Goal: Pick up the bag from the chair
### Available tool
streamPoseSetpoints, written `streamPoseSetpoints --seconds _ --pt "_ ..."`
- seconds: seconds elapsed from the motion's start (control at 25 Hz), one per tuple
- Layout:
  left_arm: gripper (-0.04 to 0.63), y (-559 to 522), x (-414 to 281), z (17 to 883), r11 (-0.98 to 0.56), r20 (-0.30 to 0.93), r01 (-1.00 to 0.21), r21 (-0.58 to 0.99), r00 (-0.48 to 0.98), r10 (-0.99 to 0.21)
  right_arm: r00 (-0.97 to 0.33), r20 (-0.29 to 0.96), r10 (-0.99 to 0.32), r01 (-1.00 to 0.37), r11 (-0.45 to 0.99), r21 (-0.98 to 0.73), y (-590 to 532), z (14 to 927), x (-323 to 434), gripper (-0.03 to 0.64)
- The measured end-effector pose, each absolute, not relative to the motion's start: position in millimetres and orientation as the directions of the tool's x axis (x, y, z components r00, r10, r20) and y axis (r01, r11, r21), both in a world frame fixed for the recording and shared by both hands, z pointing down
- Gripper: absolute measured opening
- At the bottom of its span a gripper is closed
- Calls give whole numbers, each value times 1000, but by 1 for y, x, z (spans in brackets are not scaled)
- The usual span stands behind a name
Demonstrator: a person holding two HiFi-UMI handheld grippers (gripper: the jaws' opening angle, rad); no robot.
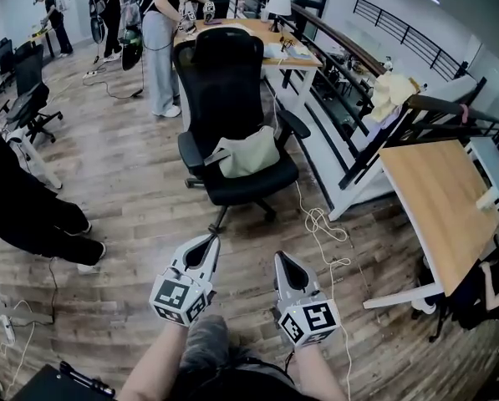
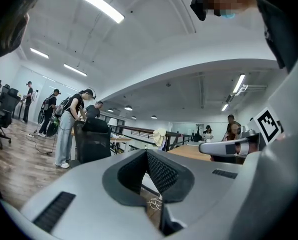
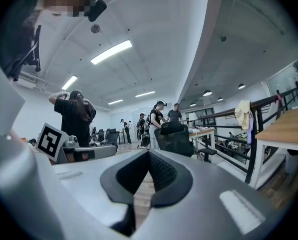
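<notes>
Both grippers sit low in the head view, over the wood floor and short of the chair.

Left gripper (image 1: pixel 209 242): jaws clenched, tips meeting, nothing between them. The left gripper view (image 2: pixel 147 153) shows the same.
Right gripper (image 1: pixel 281 259): same, jaws pressed together and empty (image 3: pixel 149 153).

Bag (image 1: pixel 247 152): beige, slumped on the seat of the black chair (image 1: pixel 229 90) and leaning on the backrest, with its strap looped out to the left. Nothing is touching it, and it is well apart from both grippers.

The chair stands between two worktops. It is just in front of the near edge of the far worktop (image 1: pixel 257 30) and well off the left edge of the wooden worktop (image 1: pixel 440 207) at right. Both gripper views show the chair ahead ( (image 2: pixel 94 141), (image 3: pixel 177 138)), but I can't make out the bag in either.

White cable (image 1: pixel 320 222): loose coils on the floor between the chair base and the right worktop's near-left corner.
Person in light trousers (image 1: pixel 161 48): standing at the far worktop's left edge.
Pale cloth (image 1: pixel 393 90): draped on the railing past the right worktop's far edge.
</notes>
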State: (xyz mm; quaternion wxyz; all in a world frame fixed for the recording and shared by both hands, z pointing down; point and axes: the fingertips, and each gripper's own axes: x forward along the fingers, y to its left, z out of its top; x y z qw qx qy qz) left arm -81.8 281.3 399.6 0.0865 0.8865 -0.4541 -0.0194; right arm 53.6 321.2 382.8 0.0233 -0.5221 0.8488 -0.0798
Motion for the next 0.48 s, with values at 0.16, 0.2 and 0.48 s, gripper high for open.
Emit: streamPoseSetpoints --seconds 0.16,0.2,0.48 --pt "-2 264 -81 401 -566 48 -804 181 582 -812 -451 35 -892 -882 439 -170 304 380 58 8" --pt "-2 258 -79 402 -567 49 -804 181 583 -811 -450 34 -892 -882 438 -173 298 381 60 8" --pt "-2 204 -67 410 -573 53 -800 178 589 -806 -444 35 -896 -883 430 -185 246 387 69 8"
